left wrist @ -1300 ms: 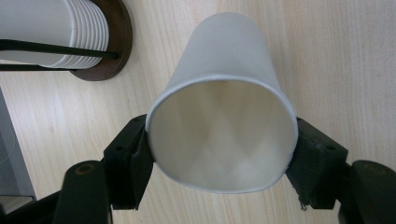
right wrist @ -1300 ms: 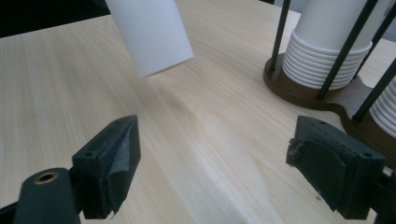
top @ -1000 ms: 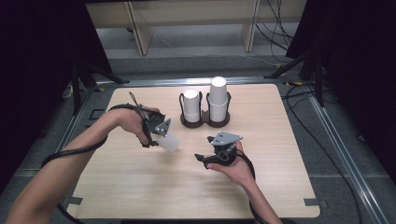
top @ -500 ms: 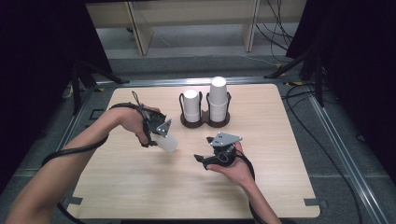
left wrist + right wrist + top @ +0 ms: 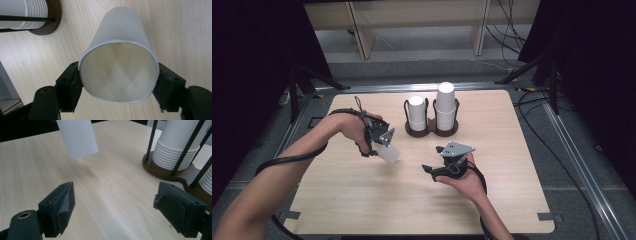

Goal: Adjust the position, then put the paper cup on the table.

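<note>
My left gripper (image 5: 385,146) is shut on a white paper cup (image 5: 389,153) and holds it just above the table, left of centre. In the left gripper view both black pads squeeze the cup (image 5: 120,67) at its rim, with its open mouth turned toward the camera. My right gripper (image 5: 428,169) hovers low over the middle of the table, jaws wide apart and nothing between them (image 5: 112,207). In the right gripper view the held cup (image 5: 77,137) hangs bottom down, ahead and to the left.
A dark two-slot holder (image 5: 432,131) stands at the back centre with a stack of white cups (image 5: 416,113) in one slot and a taller stack (image 5: 445,105) in the other. The stack (image 5: 175,147) sits close on the right in the right gripper view. Cables trail off both sides.
</note>
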`<state>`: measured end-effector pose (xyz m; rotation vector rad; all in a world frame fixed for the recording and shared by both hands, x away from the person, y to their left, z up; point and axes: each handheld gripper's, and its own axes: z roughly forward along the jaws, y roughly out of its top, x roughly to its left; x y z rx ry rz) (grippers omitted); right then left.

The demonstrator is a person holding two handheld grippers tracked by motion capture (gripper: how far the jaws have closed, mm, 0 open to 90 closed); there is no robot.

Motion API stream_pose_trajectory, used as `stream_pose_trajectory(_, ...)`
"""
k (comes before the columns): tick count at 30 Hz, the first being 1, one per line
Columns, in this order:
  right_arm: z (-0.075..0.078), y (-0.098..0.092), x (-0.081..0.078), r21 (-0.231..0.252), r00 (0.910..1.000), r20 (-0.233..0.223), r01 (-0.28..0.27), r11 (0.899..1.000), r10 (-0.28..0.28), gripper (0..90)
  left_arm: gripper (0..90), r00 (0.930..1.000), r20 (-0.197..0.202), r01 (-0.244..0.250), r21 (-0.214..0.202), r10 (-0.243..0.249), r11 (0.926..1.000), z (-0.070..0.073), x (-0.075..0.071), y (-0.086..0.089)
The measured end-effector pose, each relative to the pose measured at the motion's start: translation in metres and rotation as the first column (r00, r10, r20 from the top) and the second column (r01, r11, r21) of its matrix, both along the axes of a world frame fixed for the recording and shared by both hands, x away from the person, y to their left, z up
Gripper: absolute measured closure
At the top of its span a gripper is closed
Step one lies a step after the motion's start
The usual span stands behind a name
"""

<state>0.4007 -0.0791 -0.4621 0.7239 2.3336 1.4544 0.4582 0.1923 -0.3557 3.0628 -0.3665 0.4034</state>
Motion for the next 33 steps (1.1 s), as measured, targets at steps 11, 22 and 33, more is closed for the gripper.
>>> stream_pose_trajectory(11,0.001,-0.003,0.000,0.009,1.0000,0.003,0.005,1.000,-0.005,16.3,30.9,0.9999,0.005,0.015,0.041,-0.015,0.9991,0.004,-0.001,0.000)
stream_pose_trajectory(22,0.000,0.000,0.002,0.006,1.0000,-0.001,-0.010,1.000,0.010,16.2,31.0,0.9999,-0.008,-0.010,0.064,0.010,0.9979,0.006,-0.002,0.006)
stream_pose_trajectory(33,0.001,-0.002,0.002,-0.008,0.9998,0.020,-0.010,1.000,0.010,16.1,31.1,0.9999,-0.015,-0.005,0.114,0.007,0.9935,0.004,-0.007,0.009)
